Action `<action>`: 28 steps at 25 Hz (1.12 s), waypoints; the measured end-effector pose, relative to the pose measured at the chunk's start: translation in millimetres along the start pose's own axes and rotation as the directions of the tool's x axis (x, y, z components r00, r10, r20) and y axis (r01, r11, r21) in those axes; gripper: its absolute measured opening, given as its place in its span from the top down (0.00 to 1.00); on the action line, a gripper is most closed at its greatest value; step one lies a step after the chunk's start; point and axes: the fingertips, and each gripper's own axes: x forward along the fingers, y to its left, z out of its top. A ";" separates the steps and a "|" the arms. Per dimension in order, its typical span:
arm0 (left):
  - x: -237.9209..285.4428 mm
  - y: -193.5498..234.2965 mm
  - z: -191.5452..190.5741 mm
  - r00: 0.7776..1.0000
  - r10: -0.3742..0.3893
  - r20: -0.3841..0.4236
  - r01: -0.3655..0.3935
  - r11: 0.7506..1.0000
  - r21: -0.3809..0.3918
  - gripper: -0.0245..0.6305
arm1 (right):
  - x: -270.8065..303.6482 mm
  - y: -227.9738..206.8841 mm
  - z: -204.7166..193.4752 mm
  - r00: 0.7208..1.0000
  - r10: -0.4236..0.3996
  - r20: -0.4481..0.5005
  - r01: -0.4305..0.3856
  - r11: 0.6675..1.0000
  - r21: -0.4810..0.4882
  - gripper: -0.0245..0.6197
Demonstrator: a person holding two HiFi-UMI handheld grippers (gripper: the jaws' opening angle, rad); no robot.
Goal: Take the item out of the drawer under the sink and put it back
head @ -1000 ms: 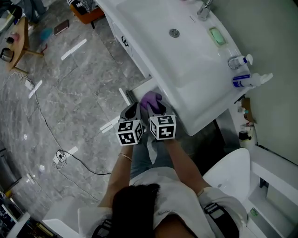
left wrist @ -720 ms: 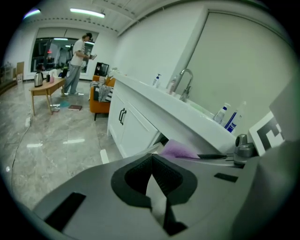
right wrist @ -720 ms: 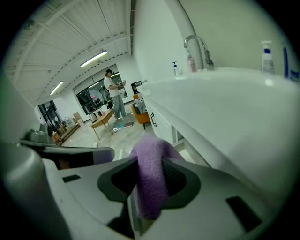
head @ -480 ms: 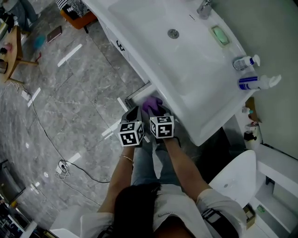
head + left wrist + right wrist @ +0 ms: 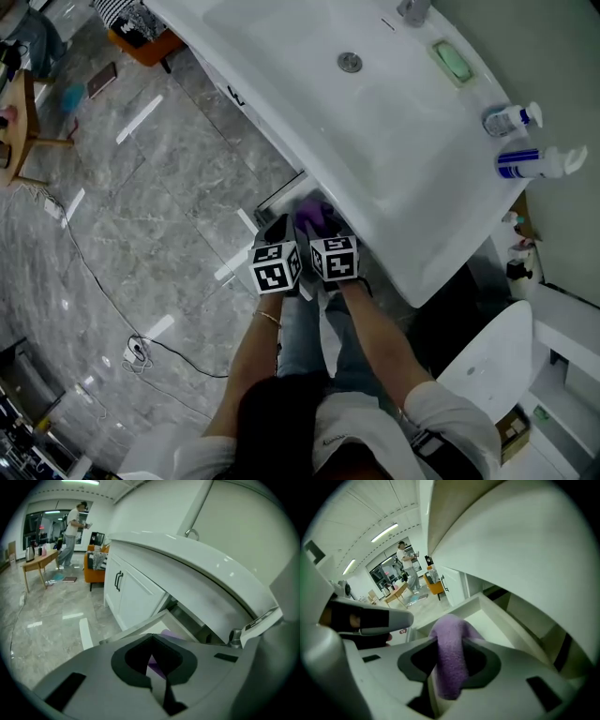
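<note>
Claws, count: two, the left claw (image 5: 284, 228) and the right claw (image 5: 319, 223), side by side. Each carries one marker cube, and both point down at the cabinet under the sink (image 5: 281, 66).
Left claw, state: jaws narrow, tips meeting, nothing clamped between them.
Right claw, state: closed on the purple cloth (image 5: 450, 667), with a pad pressing on each side of it.
Cloth, count and place: one. A fold bulges up past the right claw's tips and the rest hangs between its pads. It lies just right of the left claw's tips.
Drawer, count and place: one drawer (image 5: 461, 607), pulled out, ahead of and below both claws. Part of its white floor shows bare beyond the cloth. Whether the cloth touches the drawer cannot be told.
Sink fittings: one drain (image 5: 350, 62) and one green soap dish (image 5: 453, 61), both well beyond the claws.
Bottles, count: two, a white bottle (image 5: 511, 119) and a blue-banded bottle (image 5: 530, 162), on the ledge far to the right of the right claw.
Cabinet: one dark door handle (image 5: 118, 580), left of the left claw.
Toilet, count: one toilet (image 5: 483, 361), behind and right of the right claw.
Bystander, count: one standing person (image 5: 74, 524), far beyond the left claw.
</note>
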 end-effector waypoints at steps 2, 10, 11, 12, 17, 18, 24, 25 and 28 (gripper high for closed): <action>6.3 0.2 5.7 1.000 0.003 0.006 -0.003 1.000 0.003 0.96 | 9.0 0.0 4.2 0.999 0.034 0.024 -0.034 0.999 0.003 0.75; 3.5 -3.5 4.6 1.000 -0.025 0.014 0.025 1.000 0.001 0.96 | 21.8 -5.8 -10.1 1.000 0.016 -0.010 -0.016 1.000 -0.012 0.74; 3.3 -2.8 5.1 0.999 -0.028 0.018 0.028 1.000 -0.005 0.96 | 21.3 -5.6 -9.7 1.000 0.021 -0.006 -0.021 1.000 -0.001 0.73; 3.1 -1.3 5.4 0.999 -0.031 0.021 0.031 0.999 -0.014 0.96 | 20.7 -4.9 -9.5 1.000 0.027 -0.004 -0.027 1.000 0.008 0.72; 0.8 3.8 3.6 0.999 -0.030 0.014 0.030 0.998 -0.046 0.96 | 13.3 -4.3 -8.6 0.999 0.031 -0.006 -0.031 0.999 0.005 0.64; -0.3 4.6 2.5 1.000 -0.029 0.013 0.029 0.999 -0.045 0.96 | 11.8 -4.1 -7.6 0.999 0.033 -0.005 -0.033 0.999 0.007 0.62; -8.0 4.9 -1.8 1.000 -0.025 0.010 0.025 0.999 -0.045 0.96 | -1.2 6.1 4.7 0.999 0.050 0.014 -0.049 0.999 -0.019 0.55; -9.8 3.6 -1.2 1.000 -0.025 0.013 0.026 0.999 -0.044 0.96 | -4.5 8.2 6.6 0.999 0.051 0.018 -0.051 0.998 -0.023 0.54; -18.9 0.4 3.6 0.999 -0.023 0.029 0.024 0.999 -0.040 0.96 | -18.1 17.3 12.4 0.997 0.067 0.033 -0.066 0.997 -0.029 0.53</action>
